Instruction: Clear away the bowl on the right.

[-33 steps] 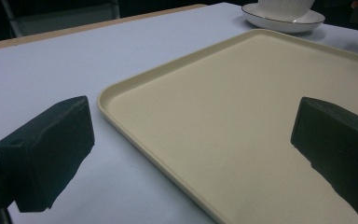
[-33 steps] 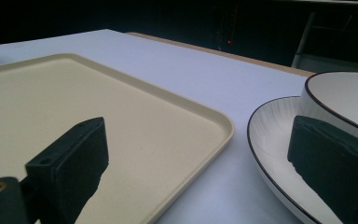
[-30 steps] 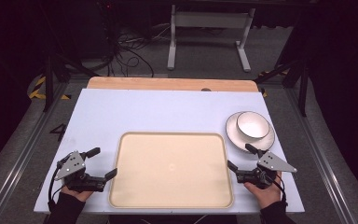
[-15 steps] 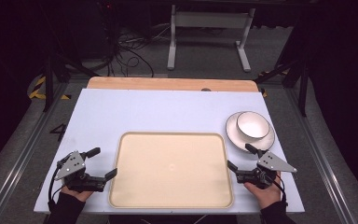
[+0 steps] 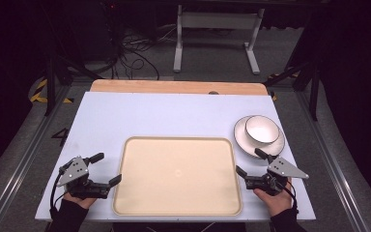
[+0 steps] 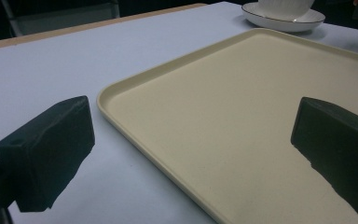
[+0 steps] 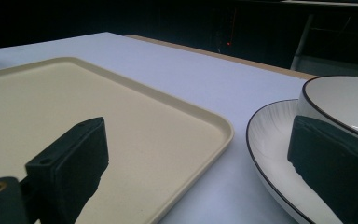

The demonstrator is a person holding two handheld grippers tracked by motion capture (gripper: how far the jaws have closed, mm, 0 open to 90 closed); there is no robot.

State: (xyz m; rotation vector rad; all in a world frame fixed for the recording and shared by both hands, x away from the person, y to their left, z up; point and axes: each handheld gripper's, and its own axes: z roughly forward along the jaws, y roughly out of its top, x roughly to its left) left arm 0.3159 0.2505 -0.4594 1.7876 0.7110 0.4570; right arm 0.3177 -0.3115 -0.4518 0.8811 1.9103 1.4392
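A cream tray (image 5: 140,203) lies empty at the front middle of the white table. A white bowl (image 5: 262,130) with a dark rim sits on a white plate (image 5: 241,136) at the right. My left gripper (image 5: 105,168) rests open at the tray's left edge, held by a hand. My right gripper (image 5: 250,162) is open at the tray's right edge, just in front of the plate. In the left gripper view the tray (image 6: 261,107) spreads between the wide jaws of the left gripper (image 6: 191,158). The right gripper view has the tray corner (image 7: 144,121), plate (image 7: 265,135) and bowl (image 7: 340,100) near the right gripper (image 7: 198,163).
The white table surface (image 5: 174,116) has free room behind the tray and at the left. A wooden strip (image 5: 174,87) runs along the far edge. Beyond it stand a metal stand (image 5: 217,29) and cables on the dark floor.
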